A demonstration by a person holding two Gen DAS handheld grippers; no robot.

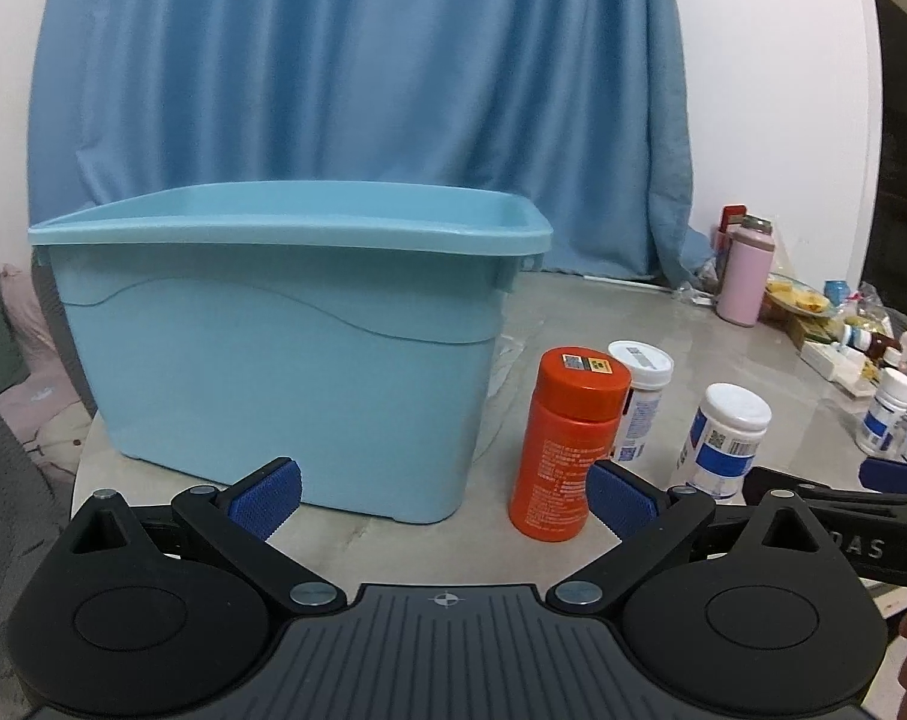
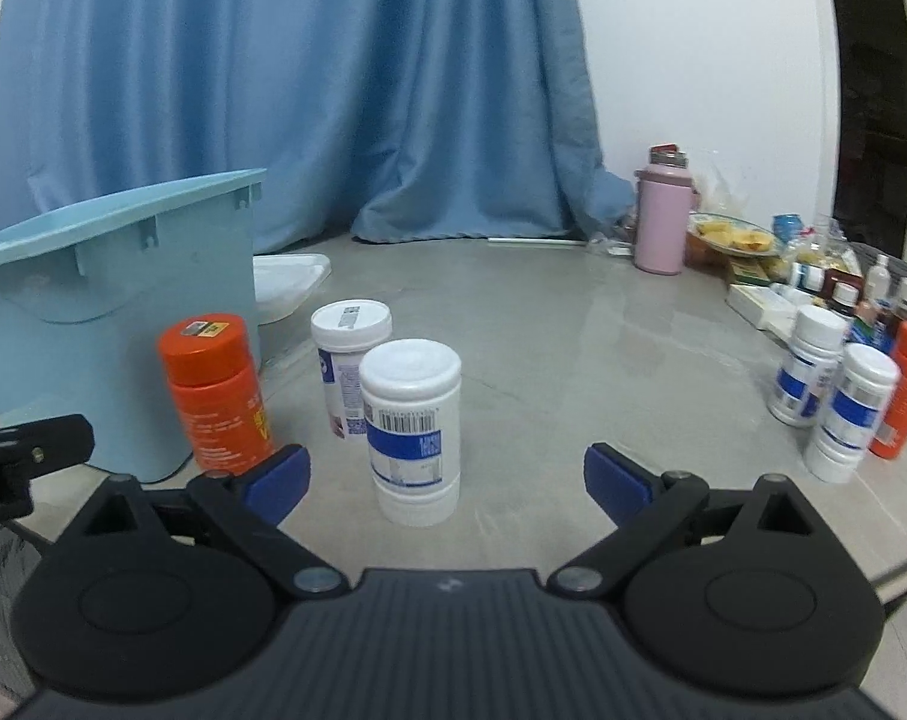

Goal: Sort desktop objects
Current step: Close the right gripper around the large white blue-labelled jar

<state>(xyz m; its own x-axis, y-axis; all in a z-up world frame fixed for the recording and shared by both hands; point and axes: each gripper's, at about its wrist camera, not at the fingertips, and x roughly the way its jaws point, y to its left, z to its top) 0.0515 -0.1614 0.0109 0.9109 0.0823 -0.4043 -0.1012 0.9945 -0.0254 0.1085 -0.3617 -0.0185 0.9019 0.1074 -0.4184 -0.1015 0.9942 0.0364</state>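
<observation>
I am holding both tools low over the near edge of the grey stone-look desk [image 2: 573, 324]. The left tool [image 1: 447, 495] is released, jaws wide, with nothing between them; its right pad is sitting just in front of the orange plastic bottle with the orange screw cap [image 1: 567, 444], and I cannot tell whether it is touching. The right tool [image 2: 444, 477] is likewise released and is framing the near white plastic bottle with the blue label band and white cap [image 2: 414, 429], which is standing upright between the pads but apart from both.

A second white capped bottle [image 2: 348, 369] is standing just behind it, and the orange bottle is standing to its left, near the wall of the light blue plastic bin [image 1: 285, 354]. More white and orange bottles are grouped at the far right edge, well apart.

I am judging these bottles to be rigid, light, smooth-walled cylinders, likely to slip under a weak grip and to topple if nudged at the cap, being tall for their base. I am recommending a hold across the mid-body, on the label band, below the cap shoulder, with the pads square to the wall. Contents are not visible, so weight is uncertain. The bin's rim is standing higher than the bottles, so any lift will be needing clearance.
</observation>
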